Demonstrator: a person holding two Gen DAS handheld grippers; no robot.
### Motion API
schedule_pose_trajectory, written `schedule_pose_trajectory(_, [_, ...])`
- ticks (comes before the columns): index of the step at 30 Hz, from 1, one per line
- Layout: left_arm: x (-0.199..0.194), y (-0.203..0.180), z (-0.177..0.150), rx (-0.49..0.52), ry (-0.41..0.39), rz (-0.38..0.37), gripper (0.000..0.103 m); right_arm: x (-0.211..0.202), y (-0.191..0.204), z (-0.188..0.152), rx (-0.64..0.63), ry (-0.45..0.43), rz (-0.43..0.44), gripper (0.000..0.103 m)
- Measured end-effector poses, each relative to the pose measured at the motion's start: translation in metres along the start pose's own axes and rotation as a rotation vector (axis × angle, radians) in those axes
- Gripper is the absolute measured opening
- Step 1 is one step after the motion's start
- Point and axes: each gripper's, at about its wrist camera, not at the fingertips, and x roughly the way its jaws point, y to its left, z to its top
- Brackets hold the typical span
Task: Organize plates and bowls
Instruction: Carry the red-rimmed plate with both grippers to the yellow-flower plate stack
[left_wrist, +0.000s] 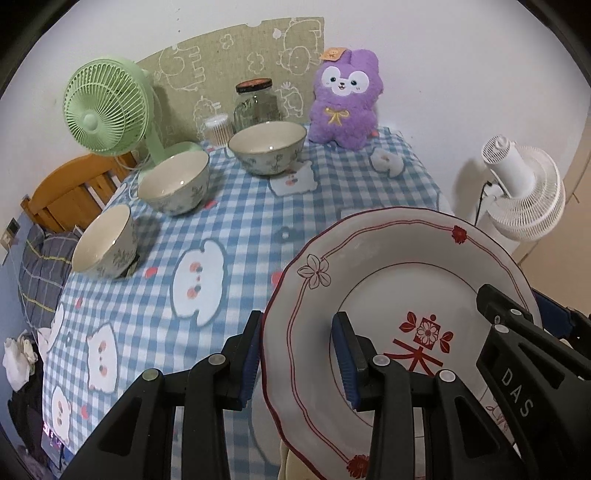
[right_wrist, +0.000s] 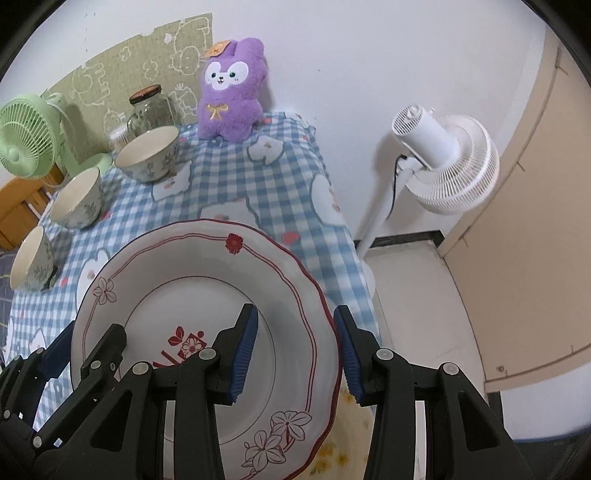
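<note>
1. Jaws on both grippers are closed partway onto the same white plate (left_wrist: 388, 295): the left gripper (left_wrist: 299, 363) pinches its left rim, with 1 blue pad under the rim and 1 on the upper face, and the right gripper (right_wrist: 295, 360) does the same on the opposite rim.
2. Largest in view, the checked tablecloth (left_wrist: 236, 206) covers the table, and the plate hangs tilted above its near right corner, clear of the cloth as far as the frames show.
3. That red-trimmed plate carries flower marks and a red character at its centre; something yellowish lies beneath it at the table edge, but I cannot tell what.
4. 3 floral bowls sit in a line along the left side: the far bowl (left_wrist: 267, 147), the middle bowl (left_wrist: 173, 182) and the near bowl (left_wrist: 105, 242), each apart from its neighbour and none nested.
5. Step in hand, as I judge it: a 2-handed carry of the plate toward its resting spot.
6. Next move calls for keeping both grips level together, lowering the plate flat onto open cloth away from the bowls, then loosening both sets of pads at once.
</note>
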Motion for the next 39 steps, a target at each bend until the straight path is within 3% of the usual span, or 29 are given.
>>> schedule_pose_trajectory(22, [-0.004,-0.008,-0.067,0.141,0.039,-0.064,0.037,0.0,-0.015,-0.076,0.09,0.061,-0.082,0.047])
schedule_pose_trajectory(39, [-0.002,-0.018,-0.081,0.187,0.025,-0.076,0.036,0.006,-0.02,-0.09,0.104,0.071,-0.12,0.047])
